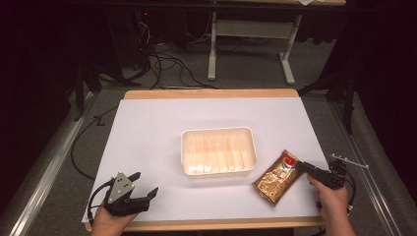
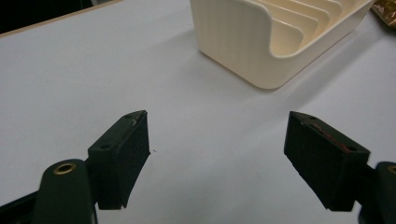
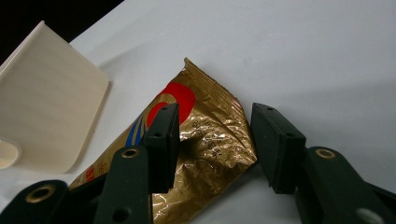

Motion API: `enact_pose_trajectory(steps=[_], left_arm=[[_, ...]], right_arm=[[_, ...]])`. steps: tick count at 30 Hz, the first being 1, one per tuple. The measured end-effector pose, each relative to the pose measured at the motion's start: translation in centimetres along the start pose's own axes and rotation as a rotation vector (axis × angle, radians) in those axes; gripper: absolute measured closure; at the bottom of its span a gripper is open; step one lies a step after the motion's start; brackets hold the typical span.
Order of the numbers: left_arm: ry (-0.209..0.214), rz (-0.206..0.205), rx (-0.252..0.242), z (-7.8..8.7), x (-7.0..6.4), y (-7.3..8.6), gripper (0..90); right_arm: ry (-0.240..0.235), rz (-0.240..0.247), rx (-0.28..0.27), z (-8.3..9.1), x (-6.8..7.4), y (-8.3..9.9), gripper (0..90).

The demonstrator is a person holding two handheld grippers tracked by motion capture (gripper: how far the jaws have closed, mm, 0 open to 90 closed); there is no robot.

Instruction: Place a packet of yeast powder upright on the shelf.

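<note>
Right of the cream tray [image 1: 219, 169], the right gripper [image 3: 212, 140] stands wide astride the gold foil packet's [image 3: 210, 154] far corner; light, crinkly, probably slippery, so best pinched at its flat sealed edge.

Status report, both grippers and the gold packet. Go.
Left gripper open, idle at table's near edge. Right gripper open, jaws straddling gold packet corner. Cream tray beside packet, apart. Nothing blocking.

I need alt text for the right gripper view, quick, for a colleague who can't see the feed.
The right gripper is open, its two black jaws straddling the corner of a crinkled gold foil packet with a red circle, lying on the white table. A corner of a cream plastic tray sits at the left.
</note>
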State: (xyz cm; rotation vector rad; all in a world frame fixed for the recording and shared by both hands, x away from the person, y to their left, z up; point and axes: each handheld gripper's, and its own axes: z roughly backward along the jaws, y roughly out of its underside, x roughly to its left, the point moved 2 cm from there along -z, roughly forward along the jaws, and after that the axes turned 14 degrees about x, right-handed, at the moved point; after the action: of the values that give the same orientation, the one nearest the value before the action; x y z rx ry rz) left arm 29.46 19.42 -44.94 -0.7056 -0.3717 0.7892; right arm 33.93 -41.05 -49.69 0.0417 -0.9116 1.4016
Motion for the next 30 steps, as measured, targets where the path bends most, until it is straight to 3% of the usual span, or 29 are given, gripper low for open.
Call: enact_pose_trajectory(steps=[4,5,6,7,11,22,24,25,30], left_arm=[[0.001,-0.011,0.004,0.0,-0.2,0.0,22.8],[0.000,-0.014,0.005,0.0,-0.2,0.0,22.8],[0.000,-0.016,0.006,0.0,-0.2,0.0,22.8],[0.001,-0.016,0.007,0.0,-0.3,0.0,22.9],[0.001,-0.021,0.011,-0.1,-0.3,0.0,23.0],[0.002,-0.022,0.008,0.0,-0.3,0.0,23.1],[0.001,-0.023,0.006,0.0,-0.2,0.0,23.1],[0.002,-0.021,0.004,0.1,-0.2,0.0,23.1],[0.004,-0.016,0.002,0.0,-0.1,0.0,23.2]], right_arm=[[0.000,0.002,0.011,0.0,0.0,0.0,65.6],[-0.002,0.001,0.013,0.1,-0.1,0.1,72.1],[-0.002,0.001,0.013,0.1,-0.1,0.1,72.1],[0.000,0.003,0.021,0.2,-0.2,0.1,80.0],[-0.005,0.016,0.022,0.4,-0.2,0.2,87.2],[-0.001,0.117,-0.061,1.7,1.7,-0.2,90.0],[-0.008,0.137,-0.077,2.1,2.3,-0.3,90.0],[-0.007,0.171,-0.095,2.6,3.0,-0.5,90.0],[-0.014,0.222,-0.137,3.4,4.5,-0.8,90.0]])
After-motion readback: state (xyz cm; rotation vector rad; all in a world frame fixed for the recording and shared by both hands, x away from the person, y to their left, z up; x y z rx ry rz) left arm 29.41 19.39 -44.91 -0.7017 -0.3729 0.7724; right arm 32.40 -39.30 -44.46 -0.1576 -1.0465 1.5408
